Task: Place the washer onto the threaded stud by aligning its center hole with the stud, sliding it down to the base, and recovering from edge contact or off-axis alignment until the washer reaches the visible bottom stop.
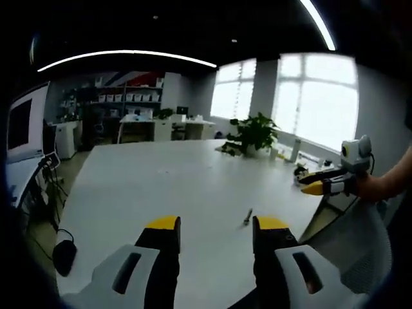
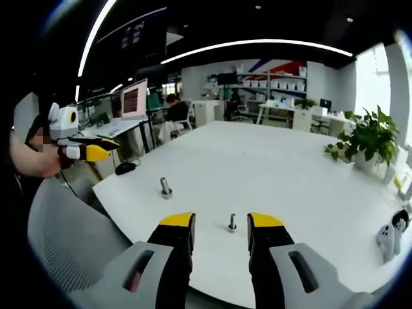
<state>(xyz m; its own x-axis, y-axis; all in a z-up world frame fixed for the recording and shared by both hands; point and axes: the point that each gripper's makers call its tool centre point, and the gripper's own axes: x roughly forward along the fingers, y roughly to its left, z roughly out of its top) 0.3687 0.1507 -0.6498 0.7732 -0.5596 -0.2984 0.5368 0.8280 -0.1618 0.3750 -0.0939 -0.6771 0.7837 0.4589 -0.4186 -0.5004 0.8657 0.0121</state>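
Right fingers: the right gripper (image 2: pixel 220 225), grey-bodied with yellow-tipped black fingers, stood spread apart and empty above the near edge of the white desk (image 2: pixel 270 167).
Between the right fingers: a short upright metal threaded stud (image 2: pixel 232 223) stood on the desk just beyond the tips, in the gap between them. Whether a washer sat at its foot was too small to tell.
Further left on the desk: a second, slightly taller grey metal stud-like piece (image 2: pixel 166 187) stood upright, apart from the first.
Left fingers: the left gripper (image 1: pixel 217 226), same make, was also spread wide and carried nothing. A small dark metal piece (image 1: pixel 248 217) stood on the desk just ahead of its right-hand finger.
Washer: no flat ring could be made out with certainty on either stud or on the desk; location not resolved.
Handling, judged: a steel washer would likely be light, rigid, thin and slick, lying flat and hard to lift off a smooth top. Best hold probably by pinching across the outer rim, leaving the centre hole free for the stud.
Risk, judged: the ring could tilt or skate; the small stud could topple if bumped.
Surroundings: a potted green plant (image 2: pixel 369 140) sat at the desk's far right.
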